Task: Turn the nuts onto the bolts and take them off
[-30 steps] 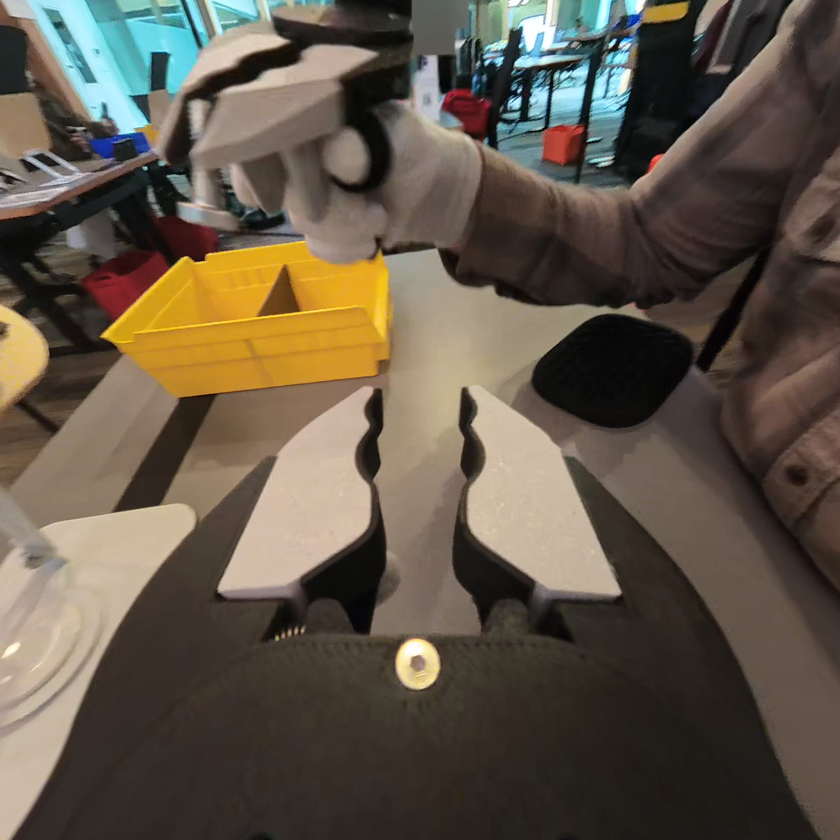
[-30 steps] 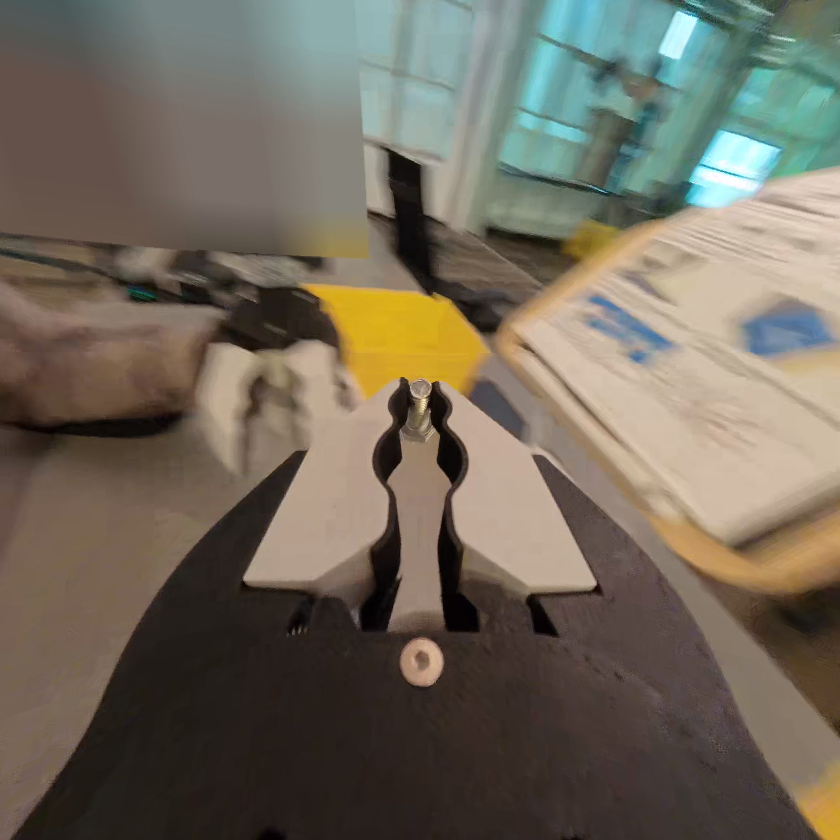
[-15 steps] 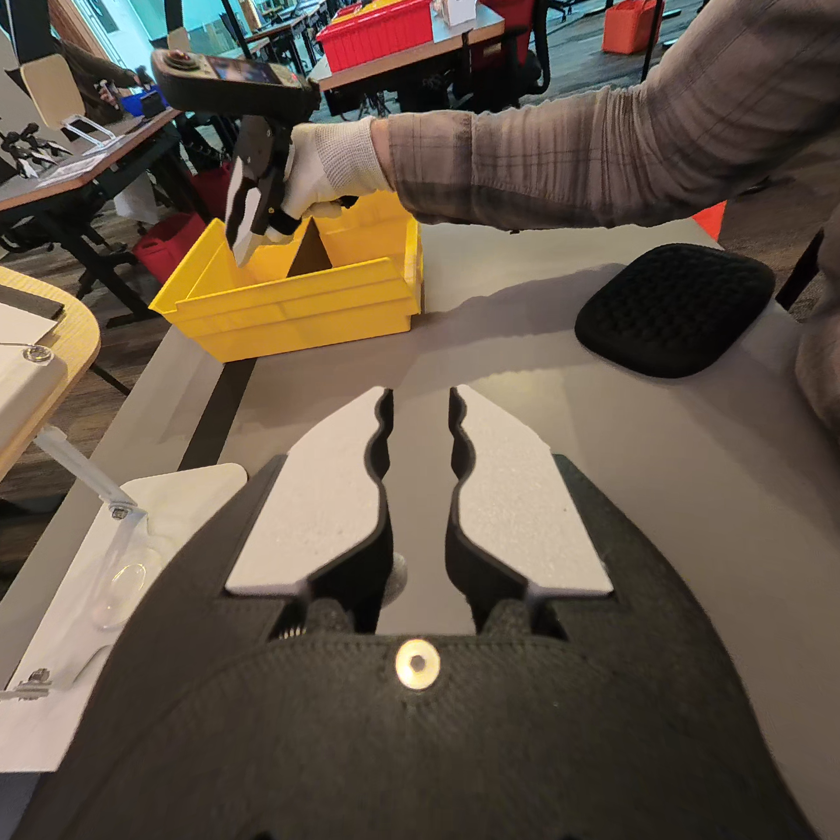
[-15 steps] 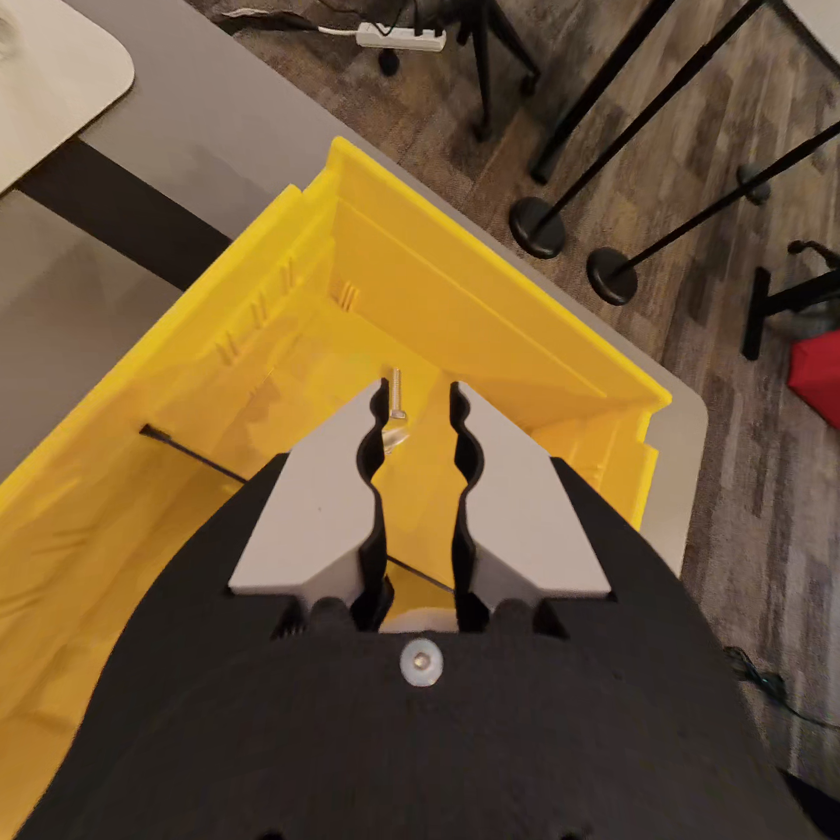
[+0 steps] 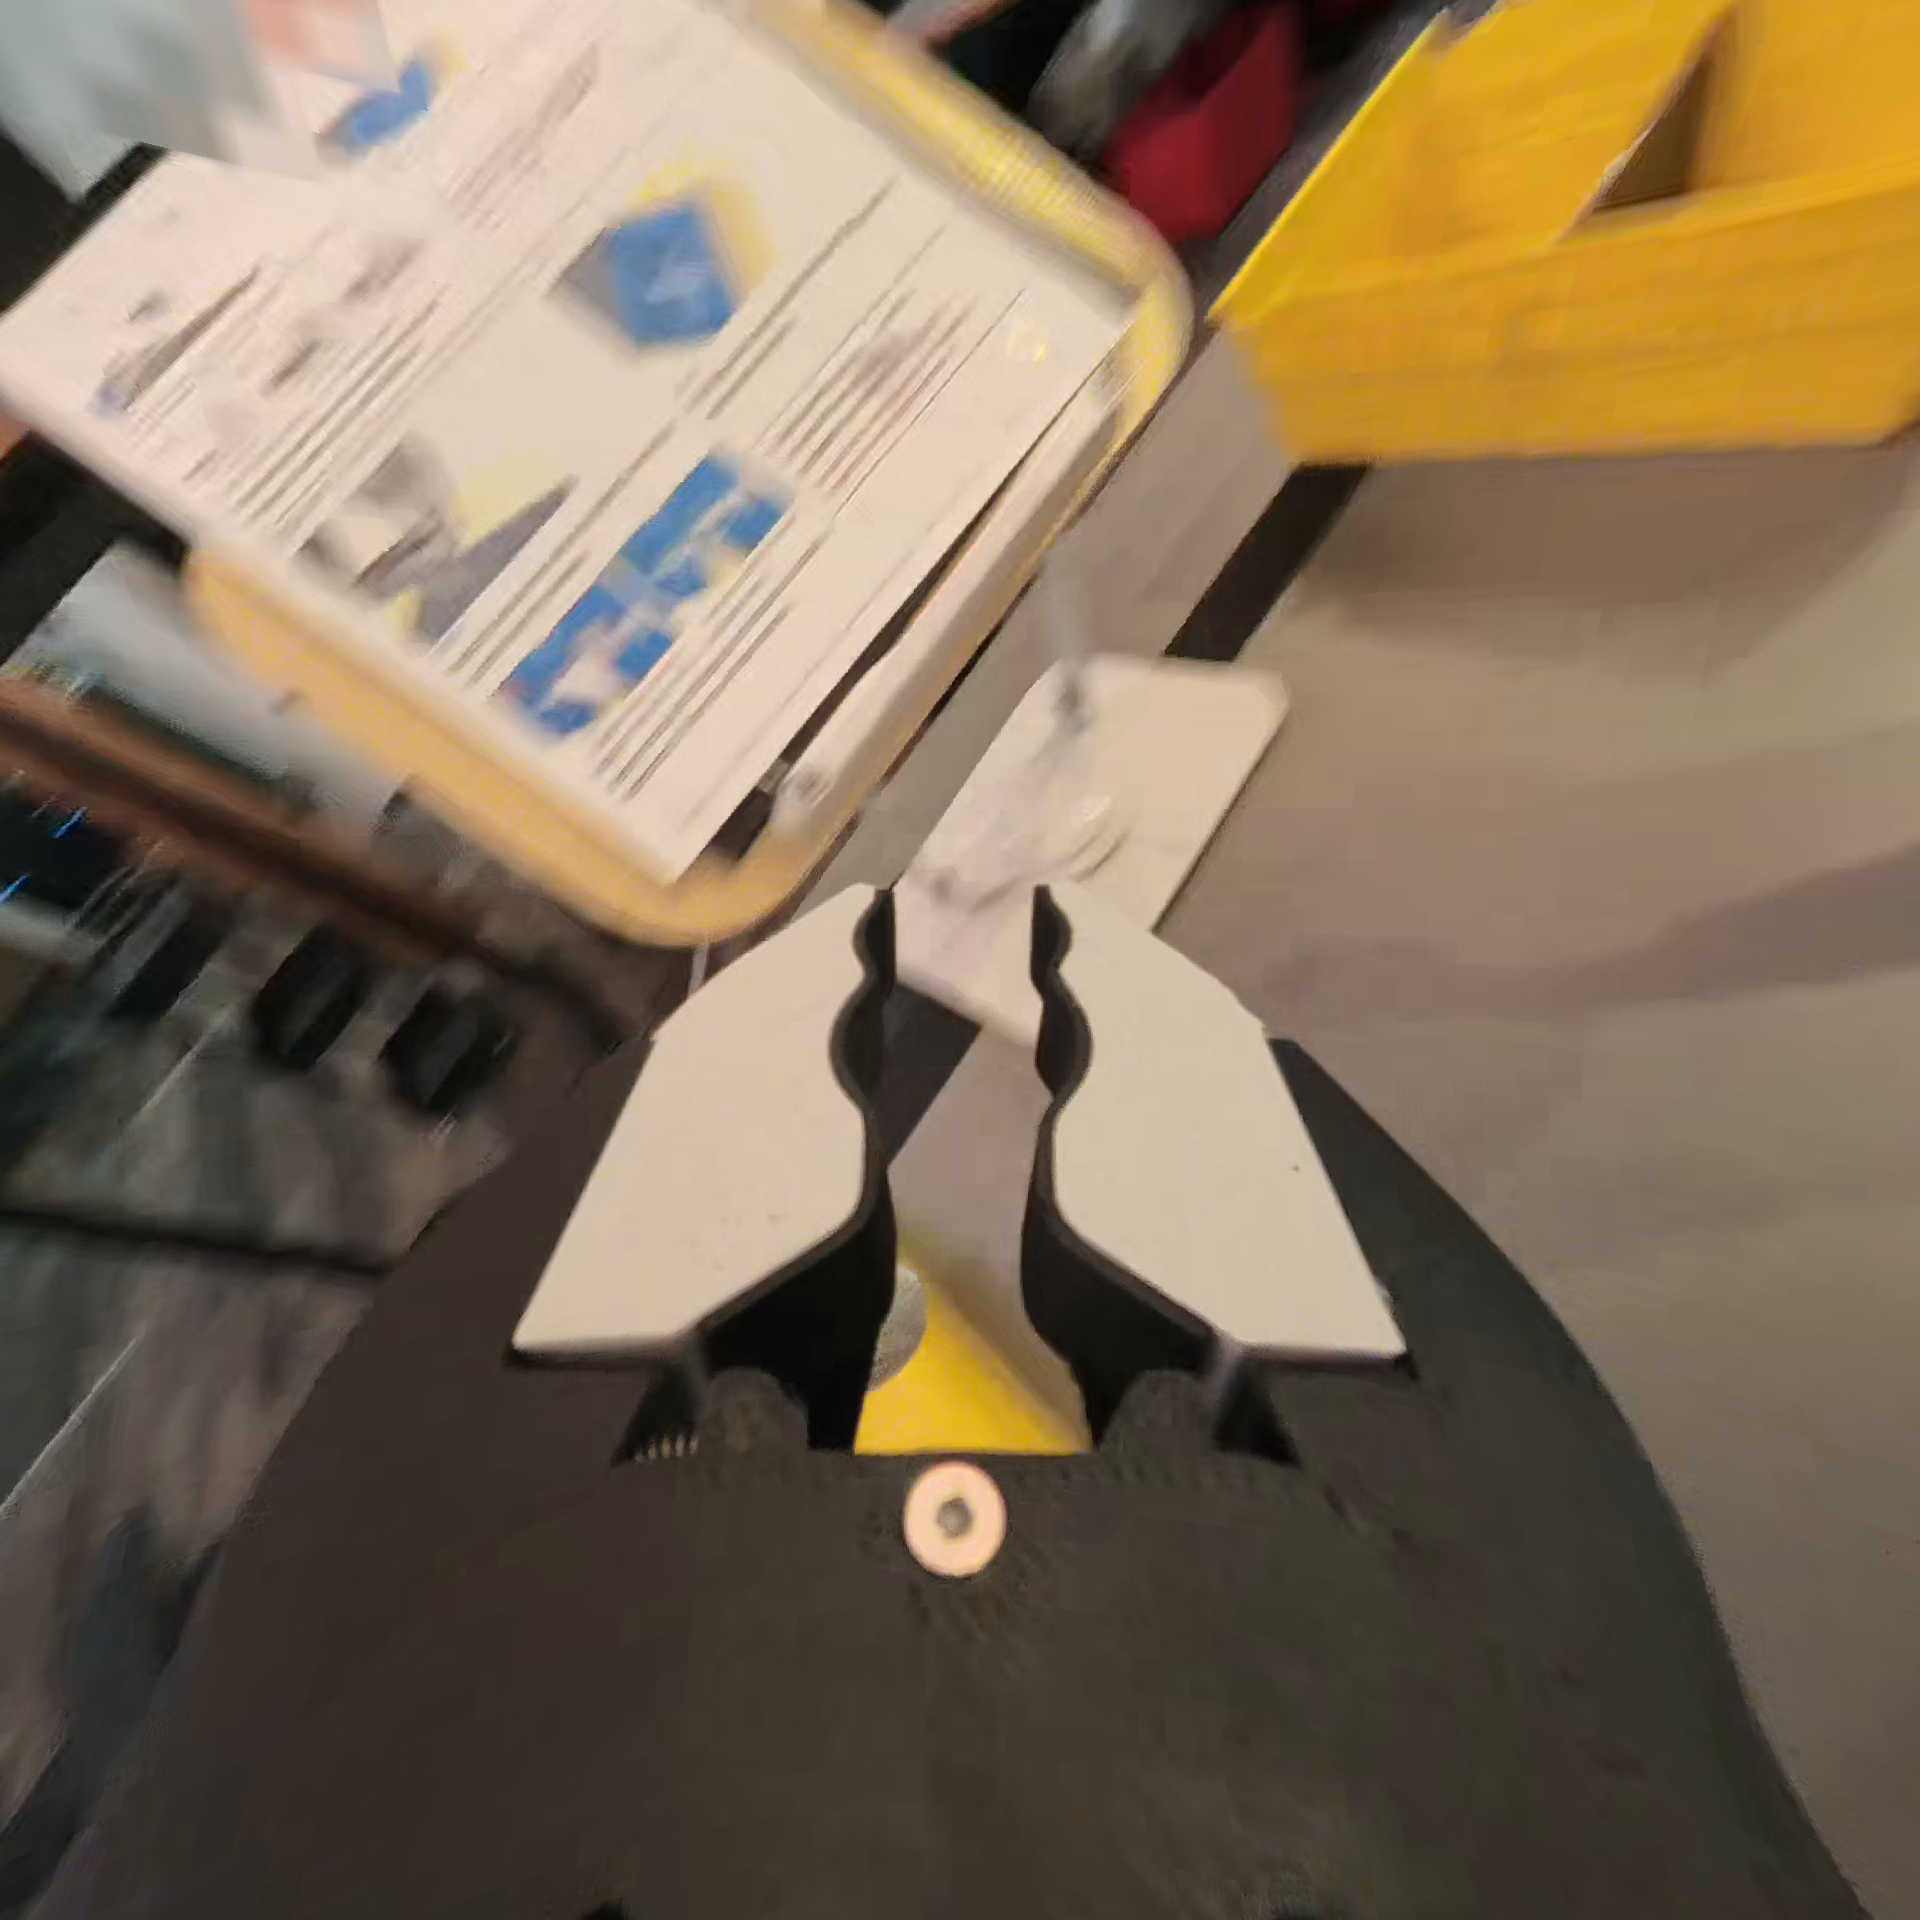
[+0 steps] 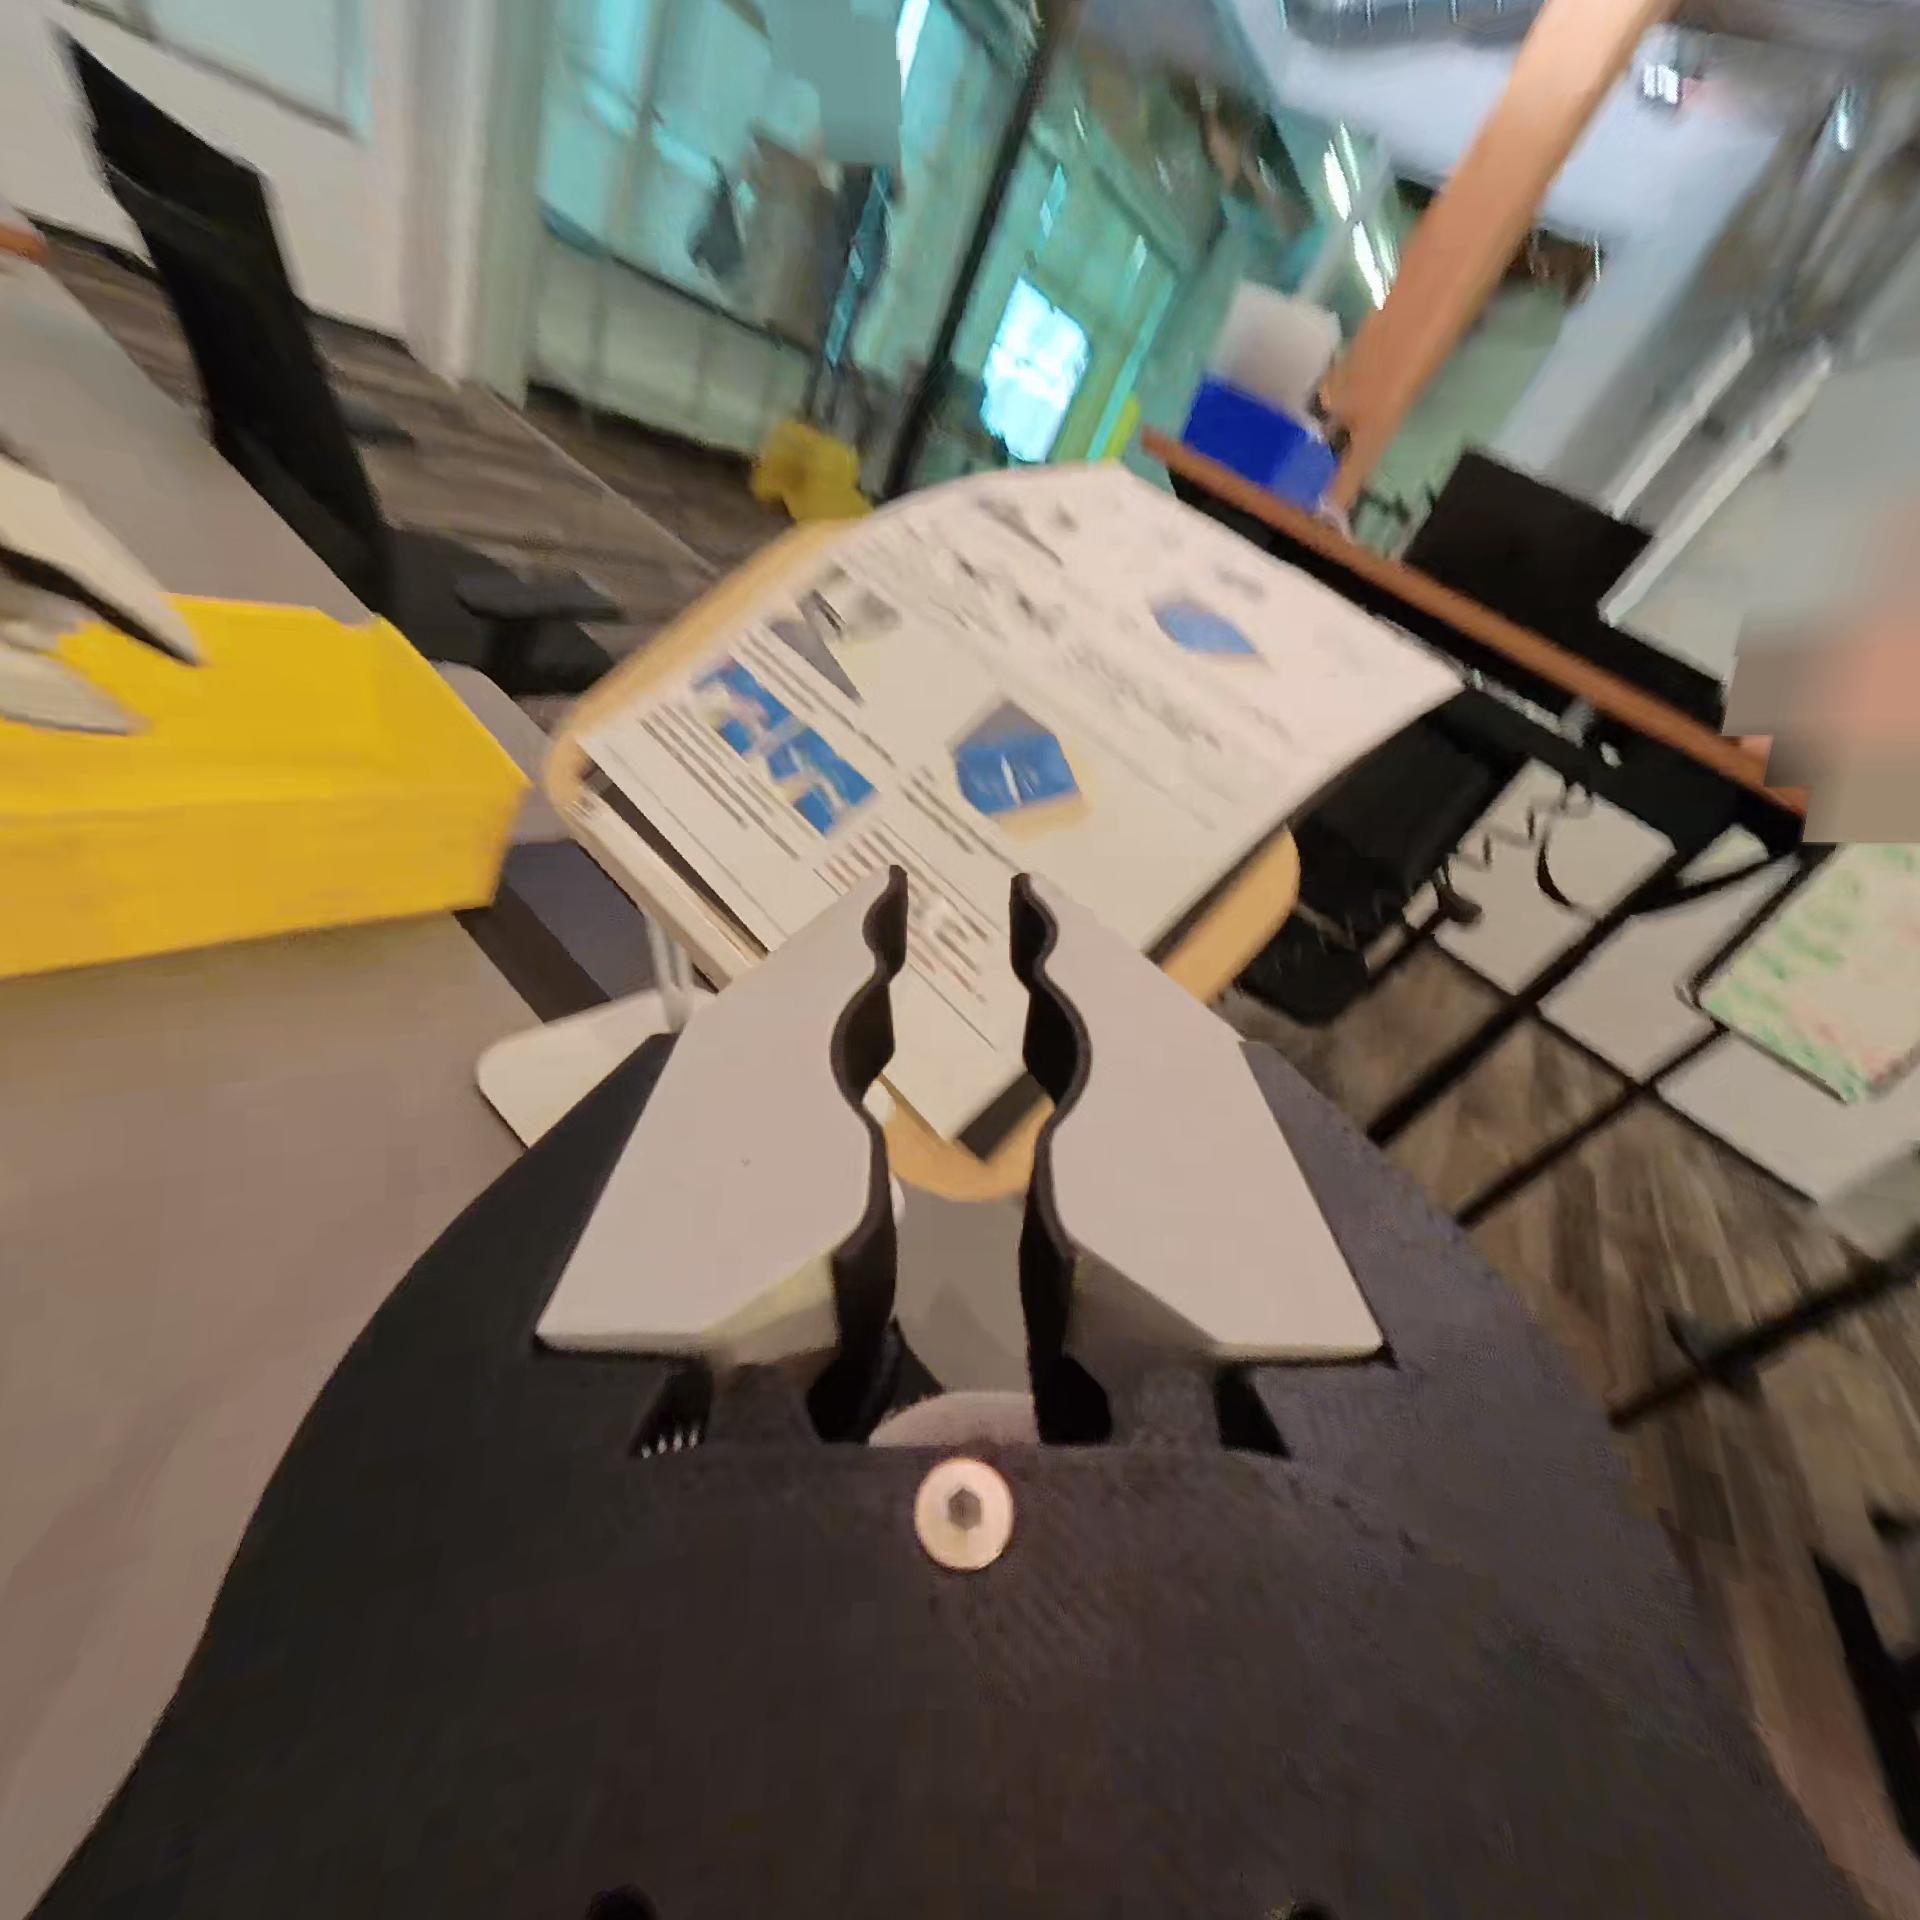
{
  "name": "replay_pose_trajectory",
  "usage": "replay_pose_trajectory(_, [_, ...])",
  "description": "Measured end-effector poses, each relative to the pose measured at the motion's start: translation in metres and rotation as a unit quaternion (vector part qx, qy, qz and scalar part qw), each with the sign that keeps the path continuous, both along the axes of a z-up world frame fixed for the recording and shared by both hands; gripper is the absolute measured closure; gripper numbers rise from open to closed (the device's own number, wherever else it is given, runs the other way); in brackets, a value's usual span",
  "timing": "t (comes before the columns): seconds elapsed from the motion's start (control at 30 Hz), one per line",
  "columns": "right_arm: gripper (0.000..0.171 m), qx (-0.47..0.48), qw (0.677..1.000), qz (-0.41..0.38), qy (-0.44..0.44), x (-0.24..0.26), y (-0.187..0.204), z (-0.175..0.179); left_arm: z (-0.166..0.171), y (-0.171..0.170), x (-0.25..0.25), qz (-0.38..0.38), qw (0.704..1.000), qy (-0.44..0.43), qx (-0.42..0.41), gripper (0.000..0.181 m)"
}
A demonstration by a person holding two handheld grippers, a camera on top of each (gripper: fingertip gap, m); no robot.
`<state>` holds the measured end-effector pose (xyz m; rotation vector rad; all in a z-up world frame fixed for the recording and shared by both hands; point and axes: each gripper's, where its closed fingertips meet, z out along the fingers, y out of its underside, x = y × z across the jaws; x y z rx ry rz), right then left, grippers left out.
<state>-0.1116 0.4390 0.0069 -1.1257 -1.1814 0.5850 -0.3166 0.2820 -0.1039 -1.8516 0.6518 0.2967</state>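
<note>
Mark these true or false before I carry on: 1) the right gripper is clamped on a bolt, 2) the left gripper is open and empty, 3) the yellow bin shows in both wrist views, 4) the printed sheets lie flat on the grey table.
1. False. The right gripper is open, with nothing between its fingers.
2. True. The left gripper stands open and empty.
3. True. The yellow bin shows in both, blurred.
4. False. The printed sheets rest on a round-cornered wooden board beyond the edge of the grey table.
</note>
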Motion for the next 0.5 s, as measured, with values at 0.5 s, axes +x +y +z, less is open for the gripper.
replay_pose_trajectory(0.5, [0.154,0.023,0.997,0.068,-0.019,-0.015,-0.032,-0.018,-0.201,-0.092,-0.203,0.264,0.877,0.022,-0.400,0.145])
